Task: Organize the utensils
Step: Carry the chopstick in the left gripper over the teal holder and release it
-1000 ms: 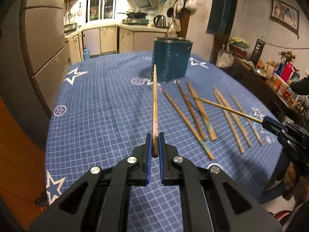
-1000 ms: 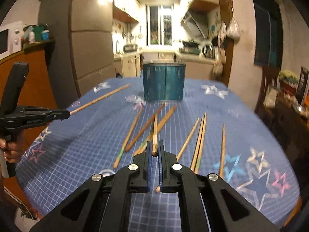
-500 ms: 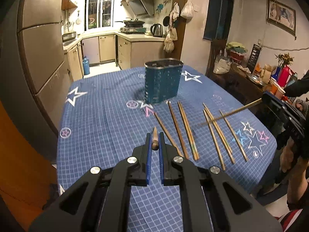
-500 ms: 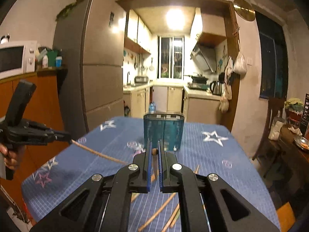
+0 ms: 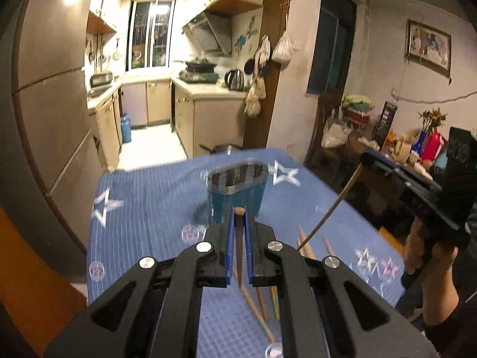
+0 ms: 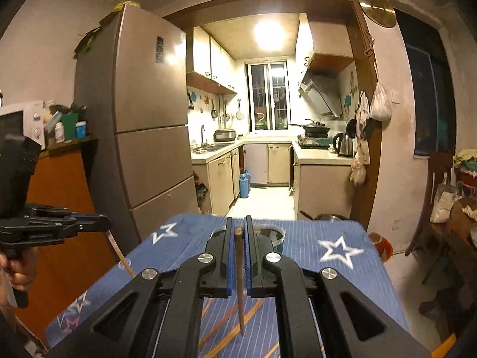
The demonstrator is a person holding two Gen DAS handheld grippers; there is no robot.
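While both grippers hang above the blue star-patterned tablecloth [image 5: 143, 208], each one is clamped on a single chopstick. The left gripper [image 5: 238, 211] has its blue-padded jaws pressed together on the left chopstick [image 5: 239, 250], whose blunt end pokes out just past the fingertips while its thin end slants down and back beneath the jaws. Just beyond those fingertips stands the teal utensil holder [image 5: 238, 191] — upright on the cloth, its open mouth facing up, blurred in this view. From the right wrist view, the right gripper [image 6: 238, 229] is likewise closed on the right chopstick [image 6: 240, 283], the blunt end showing between the pads and the tapered tip hanging below them over the cloth; the holder's rim peeks out directly behind the fingertips, mostly hidden by them.

The loose chopsticks [image 5: 304, 244] lie flat on the cloth on the near side of the holder, to its right in the left wrist view — well apart from it. In that same view the right gripper appears to the right of the holder, held in a hand [image 5: 423, 253], its chopstick slanting downward toward the cloth.
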